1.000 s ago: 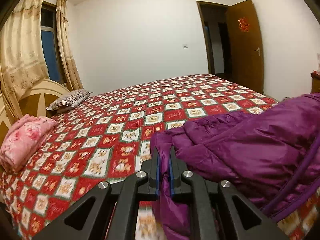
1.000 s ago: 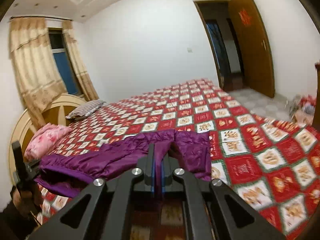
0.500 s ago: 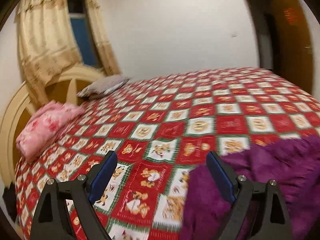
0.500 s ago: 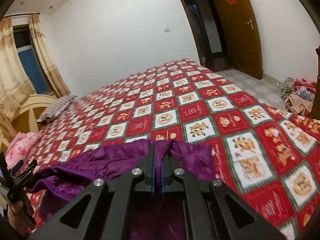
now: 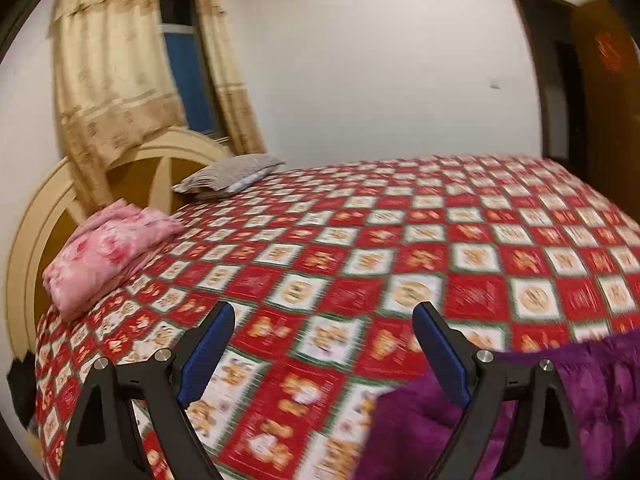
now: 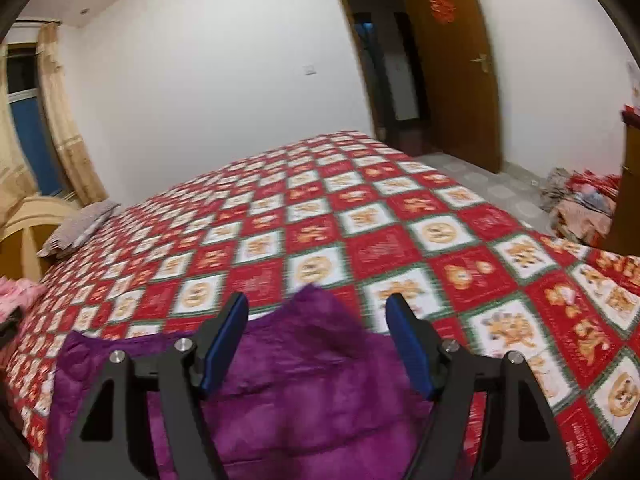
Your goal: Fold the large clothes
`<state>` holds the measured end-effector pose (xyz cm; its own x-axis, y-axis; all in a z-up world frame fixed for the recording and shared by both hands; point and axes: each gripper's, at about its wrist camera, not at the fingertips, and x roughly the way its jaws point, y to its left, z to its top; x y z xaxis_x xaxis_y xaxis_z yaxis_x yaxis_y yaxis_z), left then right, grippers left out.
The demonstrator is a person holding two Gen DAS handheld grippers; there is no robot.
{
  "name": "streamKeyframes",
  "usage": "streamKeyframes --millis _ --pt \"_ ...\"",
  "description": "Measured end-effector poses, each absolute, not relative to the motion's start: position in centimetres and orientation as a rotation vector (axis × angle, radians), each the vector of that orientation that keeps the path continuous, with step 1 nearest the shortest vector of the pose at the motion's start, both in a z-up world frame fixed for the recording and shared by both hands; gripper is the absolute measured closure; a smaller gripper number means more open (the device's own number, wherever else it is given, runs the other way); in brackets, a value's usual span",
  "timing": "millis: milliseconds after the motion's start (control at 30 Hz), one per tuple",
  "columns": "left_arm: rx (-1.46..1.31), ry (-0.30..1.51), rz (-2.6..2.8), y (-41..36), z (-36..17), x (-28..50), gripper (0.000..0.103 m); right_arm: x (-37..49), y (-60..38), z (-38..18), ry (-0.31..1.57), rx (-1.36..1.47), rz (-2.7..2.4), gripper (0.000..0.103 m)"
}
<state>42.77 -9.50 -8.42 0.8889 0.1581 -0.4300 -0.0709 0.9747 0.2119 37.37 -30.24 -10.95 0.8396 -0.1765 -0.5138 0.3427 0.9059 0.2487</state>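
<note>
Red-and-white checked bedspread (image 6: 400,240) carries the puffy purple quilted coat (image 6: 304,392) at its near edge. Both grippers, left (image 5: 322,340) and right (image 6: 318,332), stand spread and seemingly touch nothing, though blur hampers this. A second ago both pinched the coat; the right's jaws have just been opening, fabric lying loose between them.

Pink blanket (image 5: 108,252) beside striped pillow (image 5: 228,174)

Left hand-held gripper (image 5: 320,336) hanging over bed (image 5: 360,248), jaws spread wide w/ nothing btwn. Purple jacket (image 5: 560,392) lying at lower right, under right finger. Pink blanket (image 5: 108,248) sitting nr headboard (image 5: 36,240).
</note>
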Motion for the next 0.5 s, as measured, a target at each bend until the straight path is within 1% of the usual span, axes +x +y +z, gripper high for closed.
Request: streamKeyframes --millis 167,300,400,500 --pt "0.273 0.499 0.038 -14.9 -11.1 42.1 0.012 40.1 -24.6 -12.2 0.588 0.251 -0.161 0.03" --pt "0.328 0.56 -0.006 -18.0 -13.3 43.1 0.012 42.0 -22.2 -14.9 0.689 0.178 -0.128 0.032" --pt "0.363 0.584 -0.008 -19.5 -14.9 44.0 0.012 42.7 -22.8 -16.8 0.732 0.162 -0.174 0.037" --pt "0.362 0.61 -0.009 -20.1 -16.0 44.8 0.012 42.9 -24.5 -18.1 0.755 0.216 -0.213 0.037"
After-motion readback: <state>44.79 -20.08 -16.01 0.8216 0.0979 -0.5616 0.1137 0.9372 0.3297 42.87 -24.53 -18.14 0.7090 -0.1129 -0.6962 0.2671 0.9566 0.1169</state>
